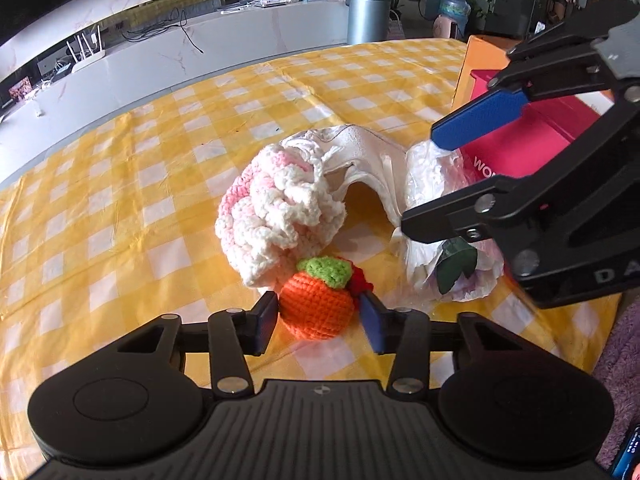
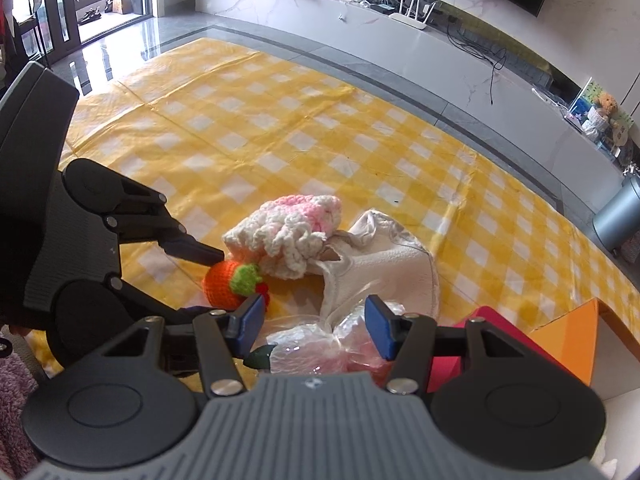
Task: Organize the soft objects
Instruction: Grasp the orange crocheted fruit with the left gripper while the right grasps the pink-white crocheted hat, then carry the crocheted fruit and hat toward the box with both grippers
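An orange crochet fruit (image 1: 316,308) with a green top lies on the yellow checked cloth (image 1: 140,184). My left gripper (image 1: 318,318) is shut on it, a pad touching each side. Seen from the right wrist, one left finger (image 2: 196,254) rests on the fruit (image 2: 224,284). My right gripper (image 2: 316,324) is shut on a plastic-wrapped flower bundle (image 2: 320,344). In the left wrist view its fingers (image 1: 476,120) bracket that bundle (image 1: 428,176). A pink-and-white crochet piece (image 1: 276,216) and a white cloth pouch (image 1: 368,160) lie just behind.
An orange box with a pink inner box (image 1: 532,132) stands at the right, close to the bundle. Purple fuzzy fabric (image 1: 620,352) hangs at the near edge. The checked cloth stretches far beyond the pile. A grey bin (image 1: 368,12) and a white ledge sit past it.
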The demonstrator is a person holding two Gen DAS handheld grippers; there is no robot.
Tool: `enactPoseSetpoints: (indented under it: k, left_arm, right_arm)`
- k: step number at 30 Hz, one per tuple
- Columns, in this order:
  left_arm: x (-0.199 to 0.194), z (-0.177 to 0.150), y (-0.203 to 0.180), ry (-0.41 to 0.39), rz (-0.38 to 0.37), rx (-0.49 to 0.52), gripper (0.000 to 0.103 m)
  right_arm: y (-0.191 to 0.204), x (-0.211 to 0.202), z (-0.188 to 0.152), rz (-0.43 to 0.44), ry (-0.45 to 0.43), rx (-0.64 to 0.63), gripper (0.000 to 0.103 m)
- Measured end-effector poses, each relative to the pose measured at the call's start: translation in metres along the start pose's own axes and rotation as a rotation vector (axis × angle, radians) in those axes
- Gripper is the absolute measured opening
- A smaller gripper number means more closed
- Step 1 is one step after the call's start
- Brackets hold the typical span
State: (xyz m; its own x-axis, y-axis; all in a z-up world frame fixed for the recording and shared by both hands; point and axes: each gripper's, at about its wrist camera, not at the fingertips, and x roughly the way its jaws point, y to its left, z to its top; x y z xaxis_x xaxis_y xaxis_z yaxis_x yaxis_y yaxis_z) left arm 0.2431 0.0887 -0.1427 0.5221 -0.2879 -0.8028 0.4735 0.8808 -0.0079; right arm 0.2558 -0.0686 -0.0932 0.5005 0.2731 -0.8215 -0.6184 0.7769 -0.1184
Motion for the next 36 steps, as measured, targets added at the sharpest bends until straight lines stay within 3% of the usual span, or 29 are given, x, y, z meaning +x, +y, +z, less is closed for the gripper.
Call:
enactPoseSetpoints:
  k: [4, 9, 14, 17, 23, 24, 27, 30, 36]
  left_arm:
    - [-0.014, -0.005, 0.007, 0.006, 0.027, -0.038, 0.046]
    - [-0.039, -0.017, 0.028, 0.03, 0.086, -0.101, 0.046]
    - [-0.048, -0.019, 0.051, 0.031, 0.139, -0.182, 0.046]
    - [-0.049, -0.021, 0.058, 0.029, 0.133, -0.212, 0.046]
    - [-0.046, -0.026, 0.06, 0.025, 0.104, -0.239, 0.046]
    - [-0.046, -0.026, 0.06, 0.022, 0.104, -0.243, 0.046]
    - [-0.048, -0.027, 0.06, 0.018, 0.101, -0.256, 0.046]
    - [-0.049, -0.028, 0.06, 0.02, 0.1, -0.269, 0.046]
    - [-0.068, -0.029, 0.054, -0.001, 0.117, -0.284, 0.046]
  right_arm:
    - [0.002, 0.006, 0.006, 0.017, -0.017, 0.011, 0.057]
    - [0.008, 0.013, 0.018, 0.038, -0.055, 0.05, 0.077]
    - [0.018, 0.035, 0.036, 0.035, -0.061, 0.098, 0.084]
    - [0.022, 0.054, 0.043, 0.021, -0.038, 0.112, 0.084]
    - [0.024, 0.076, 0.042, 0.005, 0.017, 0.128, 0.067]
    - [0.026, 0.076, 0.04, 0.001, 0.013, 0.121, 0.057]
    - [0.03, 0.077, 0.037, -0.031, 0.016, 0.092, 0.037]
    - [0.031, 0.076, 0.035, -0.037, 0.018, 0.081, 0.028]
    - [0.036, 0.043, 0.037, -0.017, -0.06, 0.084, 0.023]
